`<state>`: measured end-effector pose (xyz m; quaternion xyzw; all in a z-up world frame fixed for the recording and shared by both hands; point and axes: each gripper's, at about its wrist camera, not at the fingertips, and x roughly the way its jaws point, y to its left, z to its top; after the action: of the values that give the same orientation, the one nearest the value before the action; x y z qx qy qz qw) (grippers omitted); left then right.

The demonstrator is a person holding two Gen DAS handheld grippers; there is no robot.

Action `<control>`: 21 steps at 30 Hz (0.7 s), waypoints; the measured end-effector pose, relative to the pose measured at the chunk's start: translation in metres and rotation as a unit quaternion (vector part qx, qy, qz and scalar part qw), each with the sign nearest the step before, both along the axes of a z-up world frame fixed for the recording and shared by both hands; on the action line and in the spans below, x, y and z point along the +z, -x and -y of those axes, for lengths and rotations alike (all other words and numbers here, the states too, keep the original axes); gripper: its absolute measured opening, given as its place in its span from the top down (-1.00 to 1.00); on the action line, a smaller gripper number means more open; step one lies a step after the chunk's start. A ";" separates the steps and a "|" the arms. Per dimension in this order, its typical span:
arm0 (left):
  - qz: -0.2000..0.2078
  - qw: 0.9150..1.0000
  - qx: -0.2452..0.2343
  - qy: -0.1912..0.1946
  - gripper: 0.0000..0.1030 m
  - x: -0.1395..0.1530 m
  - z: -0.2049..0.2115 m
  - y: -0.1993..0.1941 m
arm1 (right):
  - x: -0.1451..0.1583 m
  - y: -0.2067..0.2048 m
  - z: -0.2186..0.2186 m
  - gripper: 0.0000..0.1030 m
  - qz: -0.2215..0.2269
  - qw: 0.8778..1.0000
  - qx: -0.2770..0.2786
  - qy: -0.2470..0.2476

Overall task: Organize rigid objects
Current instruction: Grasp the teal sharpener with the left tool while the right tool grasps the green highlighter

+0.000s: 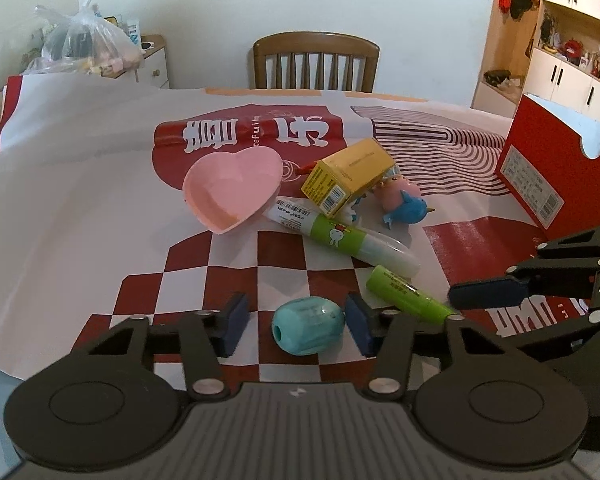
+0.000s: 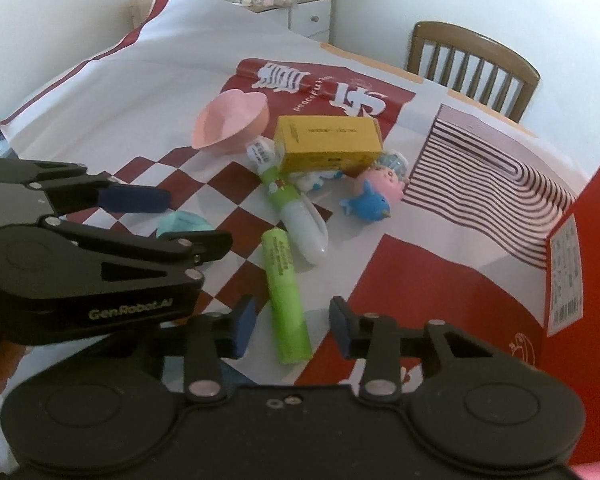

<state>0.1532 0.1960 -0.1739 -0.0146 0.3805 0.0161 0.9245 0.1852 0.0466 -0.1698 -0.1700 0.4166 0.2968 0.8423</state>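
Now teal egg lies between left gripper fingers, untouched.

A wooden chair stands behind the table; plastic bags crowd a cabinet.

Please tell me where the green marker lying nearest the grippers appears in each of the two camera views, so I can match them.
Left wrist: the green marker lies lower right of centre, beside the right gripper's fingertip.
Right wrist: it lies at lower centre, between the open right gripper's fingers.
Shared landmark: the yellow box, behind the marker in both.
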 end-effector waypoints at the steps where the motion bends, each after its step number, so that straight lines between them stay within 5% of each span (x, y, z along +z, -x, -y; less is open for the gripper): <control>1: 0.000 1.000 0.001 0.000 0.07 0.000 0.001 0.000 | 0.000 0.001 -0.002 0.42 0.002 1.000 0.004 0.001; 8: -0.003 1.000 0.007 -0.007 0.27 0.001 0.001 0.001 | 0.001 0.005 -0.003 0.71 0.001 1.000 0.003 -0.002; 21: -0.020 0.999 0.003 0.027 0.28 0.009 -0.001 0.010 | 0.018 0.017 0.011 0.72 -0.009 0.999 -0.041 -0.035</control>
<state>0.1436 0.1971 -0.1648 -0.0405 0.3995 0.0085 0.9158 0.1682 0.0351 -0.1519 -0.1211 0.4199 0.2779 0.8554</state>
